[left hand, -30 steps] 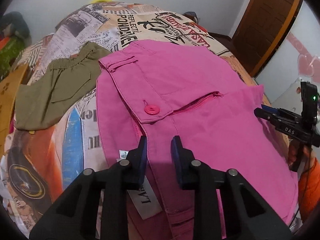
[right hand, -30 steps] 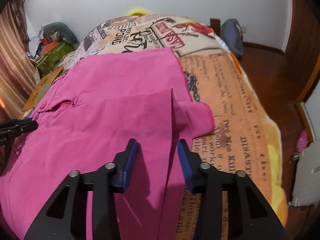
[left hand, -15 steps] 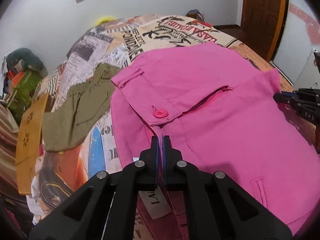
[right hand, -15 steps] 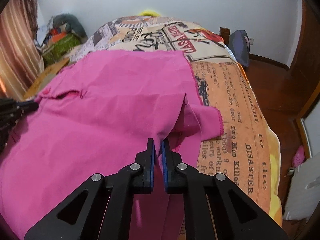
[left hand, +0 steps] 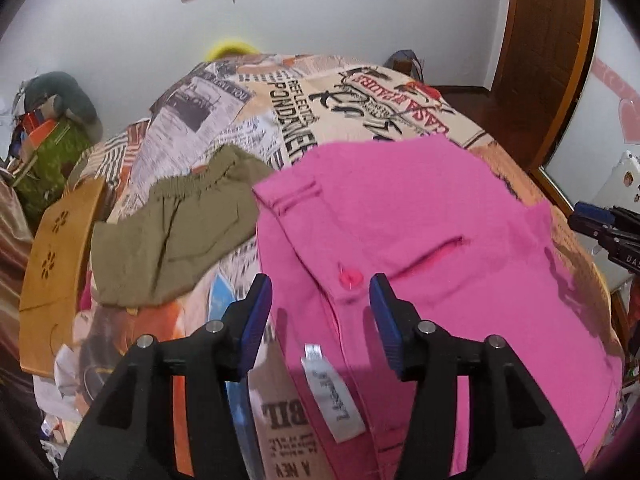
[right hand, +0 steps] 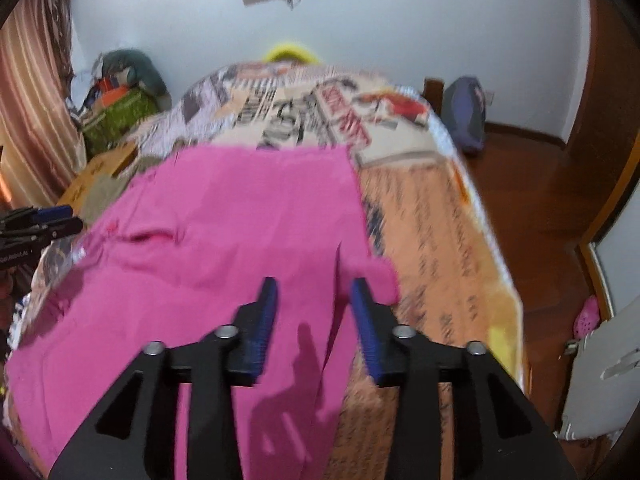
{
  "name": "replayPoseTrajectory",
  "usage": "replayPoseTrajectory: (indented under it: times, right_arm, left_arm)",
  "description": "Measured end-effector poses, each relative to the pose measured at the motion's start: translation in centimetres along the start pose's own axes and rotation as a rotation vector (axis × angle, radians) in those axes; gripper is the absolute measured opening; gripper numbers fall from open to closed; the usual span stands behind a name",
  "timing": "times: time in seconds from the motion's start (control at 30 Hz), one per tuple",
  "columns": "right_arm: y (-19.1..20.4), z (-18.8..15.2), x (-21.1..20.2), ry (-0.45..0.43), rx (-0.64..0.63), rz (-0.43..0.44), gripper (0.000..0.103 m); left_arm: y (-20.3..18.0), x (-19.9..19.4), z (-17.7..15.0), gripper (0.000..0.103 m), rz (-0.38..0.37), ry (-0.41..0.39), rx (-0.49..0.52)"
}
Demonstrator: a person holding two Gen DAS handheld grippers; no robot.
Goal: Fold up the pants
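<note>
Pink pants (left hand: 420, 240) lie spread flat on the bed, waistband to the left with a pink button (left hand: 350, 278) and a white label (left hand: 334, 394). They also show in the right wrist view (right hand: 224, 248), with the leg ends near that gripper. My left gripper (left hand: 320, 316) is open and empty, raised above the waistband near the button. My right gripper (right hand: 313, 320) is open and empty above the leg hem. Each gripper's tips show at the edge of the other's view: the right gripper (left hand: 604, 226) and the left gripper (right hand: 44, 220).
Olive-green shorts (left hand: 176, 228) lie on the newsprint-pattern bedspread (left hand: 340, 120) left of the pants. A wooden board (left hand: 56, 272) rests at the bed's left edge. Clutter (right hand: 116, 108) sits by the wall. Wooden floor (right hand: 532, 208) and a bag (right hand: 468, 112) lie right of the bed.
Both grippers opened from shut, let go of the pink fabric and lifted up and back. The pants now rest flat on the bed.
</note>
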State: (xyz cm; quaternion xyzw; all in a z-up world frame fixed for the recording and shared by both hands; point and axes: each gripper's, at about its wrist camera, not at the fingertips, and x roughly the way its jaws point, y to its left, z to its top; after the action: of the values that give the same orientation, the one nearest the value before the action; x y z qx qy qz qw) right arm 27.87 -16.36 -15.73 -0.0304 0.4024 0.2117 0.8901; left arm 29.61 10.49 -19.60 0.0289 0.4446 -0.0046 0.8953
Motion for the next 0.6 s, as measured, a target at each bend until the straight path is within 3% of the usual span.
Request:
replayPoseTrajectory:
  times: [0.1, 0.23, 0.43, 0.6]
  right_arm:
    - [-0.7, 1.2, 1.1, -0.008, 0.003, -0.039, 0.045]
    - [-1.6, 2.0, 3.8, 0.008, 0.013, -0.046, 0.045]
    - [-2.6, 2.1, 8.2, 0.077, 0.032, -0.002, 0.045]
    - [-3.6, 1.1, 10.9, 0.143, 0.108, 0.062, 0.045]
  left_arm:
    - [0.2, 1.0, 1.0, 0.059, -0.016, 0.000, -0.009]
    - [0.7, 3.4, 1.7, 0.059, -0.012, 0.024, -0.023]
    - [1.3, 6.5, 1.7, 0.059, -0.101, 0.091, -0.053]
    - [1.3, 7.8, 1.2, 0.049, -0.125, 0.097, -0.064]
